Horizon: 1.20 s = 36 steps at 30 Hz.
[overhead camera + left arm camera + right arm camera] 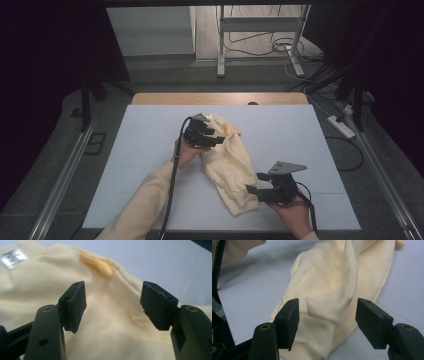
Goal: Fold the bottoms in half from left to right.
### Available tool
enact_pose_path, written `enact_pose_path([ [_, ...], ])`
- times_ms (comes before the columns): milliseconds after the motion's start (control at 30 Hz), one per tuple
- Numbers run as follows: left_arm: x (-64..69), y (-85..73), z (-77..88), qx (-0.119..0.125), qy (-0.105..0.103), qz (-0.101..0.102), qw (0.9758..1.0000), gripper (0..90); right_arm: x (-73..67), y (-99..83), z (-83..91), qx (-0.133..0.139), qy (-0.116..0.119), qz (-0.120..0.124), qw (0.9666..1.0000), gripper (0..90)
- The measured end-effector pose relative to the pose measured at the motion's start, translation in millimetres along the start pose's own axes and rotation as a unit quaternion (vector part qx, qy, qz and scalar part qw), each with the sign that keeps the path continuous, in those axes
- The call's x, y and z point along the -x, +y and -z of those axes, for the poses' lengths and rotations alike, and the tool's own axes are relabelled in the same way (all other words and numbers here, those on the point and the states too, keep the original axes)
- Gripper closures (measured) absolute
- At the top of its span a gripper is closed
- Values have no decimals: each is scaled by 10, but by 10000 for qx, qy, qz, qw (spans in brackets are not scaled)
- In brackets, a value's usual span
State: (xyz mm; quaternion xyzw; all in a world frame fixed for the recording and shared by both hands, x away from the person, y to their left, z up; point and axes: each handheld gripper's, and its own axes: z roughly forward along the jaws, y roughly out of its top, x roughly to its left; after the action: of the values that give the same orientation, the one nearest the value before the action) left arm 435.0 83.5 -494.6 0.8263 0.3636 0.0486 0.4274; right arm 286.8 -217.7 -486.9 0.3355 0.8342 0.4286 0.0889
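Black jaws of the left gripper [113,306] stand wide apart, holding nothing, just over the soft pale yellow cloth garment [231,165]. Right gripper [327,323] is wide open too, at its ribbed hem. It lies crumpled on the white table [145,145].

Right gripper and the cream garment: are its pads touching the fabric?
Apart. In the right gripper view, the right gripper stands open, both pads clear of the cream garment lying beyond.

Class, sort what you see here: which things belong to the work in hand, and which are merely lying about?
In the work:
pale yellow garment
left gripper, open
right gripper, open
white table

Lying about:
power strip
floor cables
metal stand
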Motion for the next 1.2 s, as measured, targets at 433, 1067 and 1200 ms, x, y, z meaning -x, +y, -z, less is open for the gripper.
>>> enact_pose_path([
  [433, -88, -300, 334, -24, 407, 167, 9990, 347, 160, 253, -329, -215, -184, 373, 9989, 359],
  [1067, -164, -484, 515, 6, 637, 357, 9973, 334, 349, 374, -607, -650, -234, 579, 9959, 849],
  [1200, -159, -454, 473, -53, 595, 291, 9978, 334, 342, 333, -530, -679, -303, 556, 9957, 851],
])
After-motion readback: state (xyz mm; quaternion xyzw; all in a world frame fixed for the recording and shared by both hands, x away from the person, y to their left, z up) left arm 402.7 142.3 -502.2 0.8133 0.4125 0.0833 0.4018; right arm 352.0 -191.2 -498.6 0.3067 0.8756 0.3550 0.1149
